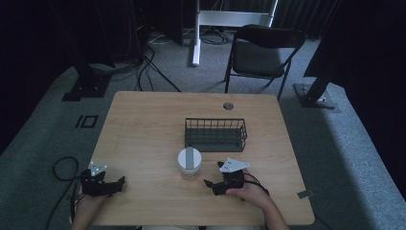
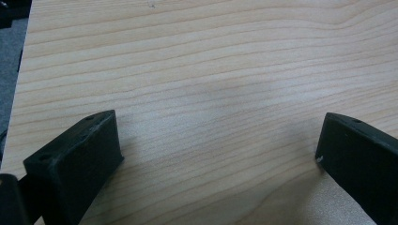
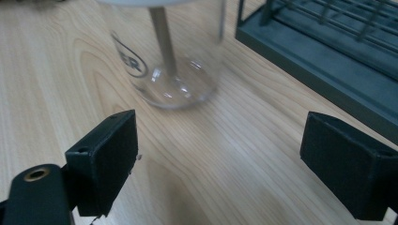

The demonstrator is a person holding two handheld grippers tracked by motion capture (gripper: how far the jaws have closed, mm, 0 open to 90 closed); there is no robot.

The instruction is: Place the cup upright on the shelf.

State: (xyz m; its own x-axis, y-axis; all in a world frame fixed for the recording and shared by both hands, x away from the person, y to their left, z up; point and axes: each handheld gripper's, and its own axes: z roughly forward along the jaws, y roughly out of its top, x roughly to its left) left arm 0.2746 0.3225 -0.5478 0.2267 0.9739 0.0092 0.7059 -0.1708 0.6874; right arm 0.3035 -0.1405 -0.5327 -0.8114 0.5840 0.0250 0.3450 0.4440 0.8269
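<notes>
On the wooden table (image 1: 143, 124), a clear jar (image 1: 189, 163) with a white lid sits near the middle, a dark wire basket (image 1: 216, 134) just beyond it at one o'clock. The right gripper (image 1: 210, 184) lies at the jar's four o'clock, jaws spread wide and empty (likewise the left gripper (image 1: 120, 181), near the table's seven o'clock corner).

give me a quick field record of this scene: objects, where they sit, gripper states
surface: light wooden table
jar: clear glass jar with white lid, upright, near table centre, grey strip across the lid
basket: dark wire basket, just behind the jar, apart from it, contents not visible
left gripper: open, over bare wood at the near left corner
right gripper: open, aimed at the jar, not touching
background: black folding chair
</notes>
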